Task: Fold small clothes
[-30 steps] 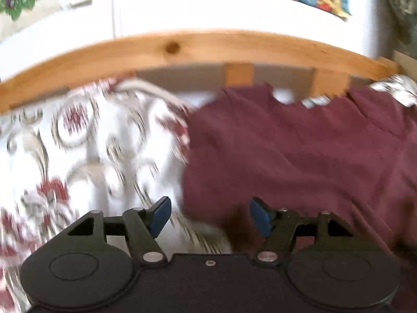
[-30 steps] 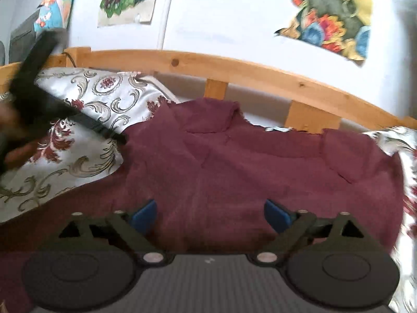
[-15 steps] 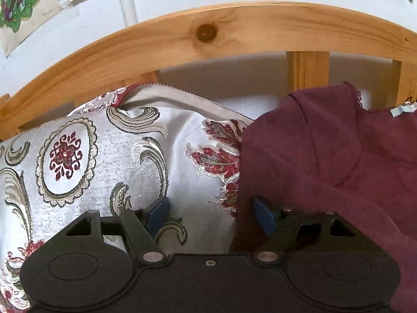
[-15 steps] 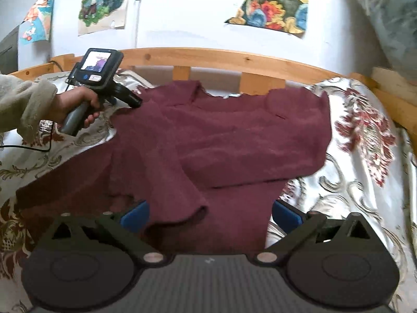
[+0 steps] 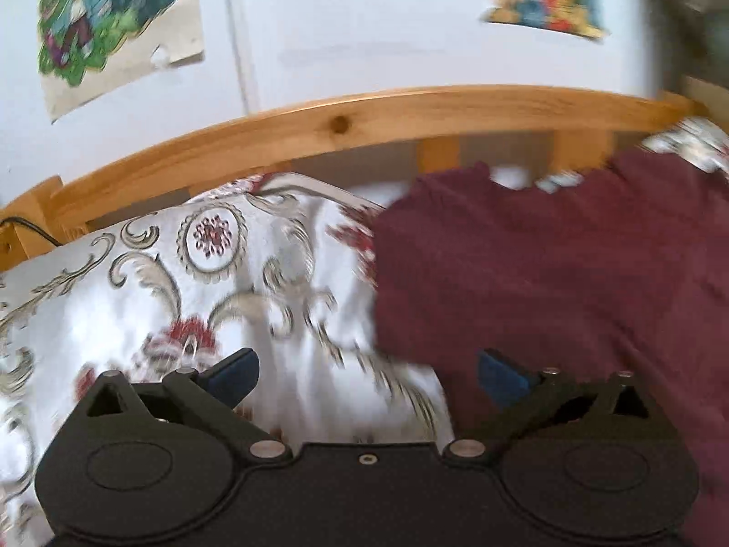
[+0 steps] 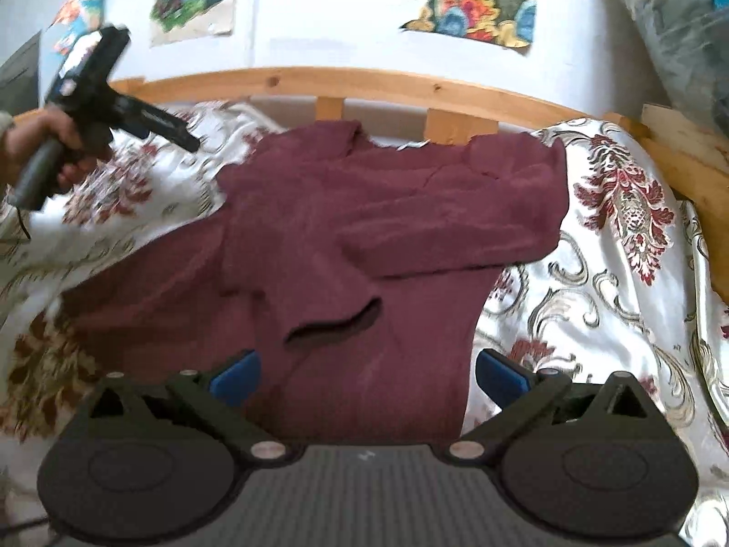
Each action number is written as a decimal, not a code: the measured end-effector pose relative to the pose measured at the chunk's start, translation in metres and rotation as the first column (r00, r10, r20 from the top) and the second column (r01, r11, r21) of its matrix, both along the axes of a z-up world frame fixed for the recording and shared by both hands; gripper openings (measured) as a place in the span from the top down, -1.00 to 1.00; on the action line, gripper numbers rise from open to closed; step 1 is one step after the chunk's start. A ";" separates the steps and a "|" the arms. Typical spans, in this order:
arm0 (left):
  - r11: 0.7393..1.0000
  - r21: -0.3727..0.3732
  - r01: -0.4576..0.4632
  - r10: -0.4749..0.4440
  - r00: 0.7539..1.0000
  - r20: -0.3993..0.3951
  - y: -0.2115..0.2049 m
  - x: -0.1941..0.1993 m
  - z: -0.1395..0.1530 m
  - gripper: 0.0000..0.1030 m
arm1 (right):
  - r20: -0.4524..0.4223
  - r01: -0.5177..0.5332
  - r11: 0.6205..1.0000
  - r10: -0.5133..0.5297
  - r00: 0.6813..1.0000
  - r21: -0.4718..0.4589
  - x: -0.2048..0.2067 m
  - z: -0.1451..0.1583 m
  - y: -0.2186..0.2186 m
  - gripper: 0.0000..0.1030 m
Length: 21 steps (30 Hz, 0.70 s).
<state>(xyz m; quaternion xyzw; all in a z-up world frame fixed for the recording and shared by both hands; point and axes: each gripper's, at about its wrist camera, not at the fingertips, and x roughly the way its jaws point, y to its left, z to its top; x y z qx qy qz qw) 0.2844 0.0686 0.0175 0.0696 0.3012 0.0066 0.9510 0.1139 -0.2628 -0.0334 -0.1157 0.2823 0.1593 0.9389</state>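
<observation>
From the left wrist, the left gripper has its jaws spread wide; they have just been opening, and nothing is pinched between them. Beneath the gap lies the bed cover, white with red and grey scrollwork. A dark red sweater fills the right side of the view, its near left edge lying just beside the right blue pad; whether the pad touches the cloth cannot be told through the blur. Behind runs the wooden bed rail, and on the white wall above hang a green poster and a colourful one.

From the right wrist, the right gripper is also spread wide and holds nothing. The sweater lies on the bed cover, collar towards the bed rail. One sleeve is folded across the body, its cuff lying open just beyond the gripper's gap. At the far left a hand holds the left gripper raised above the cover, near the sweater's shoulder but apart from it.
</observation>
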 end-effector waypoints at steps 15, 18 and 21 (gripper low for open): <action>0.919 0.131 0.371 -0.350 0.923 -0.160 -0.039 -0.159 -0.073 -0.99 | -0.094 -0.062 0.943 0.033 0.995 -0.327 -0.072 -0.031 0.017 -1.00; 0.894 0.193 0.404 -0.373 0.911 -0.176 -0.047 -0.164 -0.091 -0.99 | -0.090 -0.048 0.923 0.014 0.996 -0.383 -0.074 -0.038 0.018 -1.00; 0.872 0.255 0.417 -0.374 0.905 -0.202 -0.055 -0.166 -0.107 -0.99 | -0.077 -0.027 0.905 -0.006 0.997 -0.424 -0.070 -0.043 0.014 -1.00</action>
